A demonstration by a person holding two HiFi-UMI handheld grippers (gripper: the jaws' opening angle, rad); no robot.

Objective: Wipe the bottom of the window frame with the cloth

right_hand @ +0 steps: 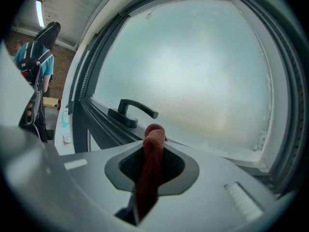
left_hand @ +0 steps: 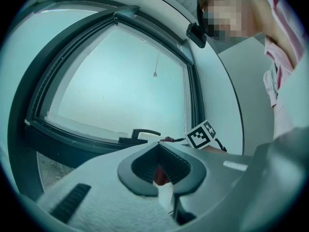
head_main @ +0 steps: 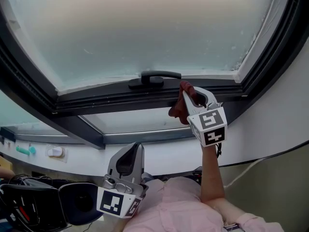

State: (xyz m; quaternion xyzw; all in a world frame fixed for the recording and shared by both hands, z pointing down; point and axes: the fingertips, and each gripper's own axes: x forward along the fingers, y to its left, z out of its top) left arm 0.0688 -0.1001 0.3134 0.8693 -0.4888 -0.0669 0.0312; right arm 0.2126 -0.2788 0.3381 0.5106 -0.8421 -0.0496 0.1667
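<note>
Two grippers show. Much of our red cloth (head_main: 178,109) is hidden inside the clenched jaws of our right gripper (head_main: 195,96), and only a bunched end pokes past the tips. That arm is raised, holding the cloth at the window frame (head_main: 96,100) bottom, just right of the handle (head_main: 154,77). We cannot tell whether the cloth touches the frame. Our left gripper (head_main: 129,159) hangs low with its jaws together, holding nothing.

The cloth (right_hand: 150,168) is seen as coarse woven fabric, matt dark red. The window frame (head_main: 145,98) is finished smooth, matt, dark. The pane (head_main: 145,28) is frosted, grainy at the edges. The handle (head_main: 157,76) is given a slight sheen. The right gripper (right_hand: 152,149) is shelled in matt grey plastic w/ ribbed black pads (right_hand: 129,164).
</note>
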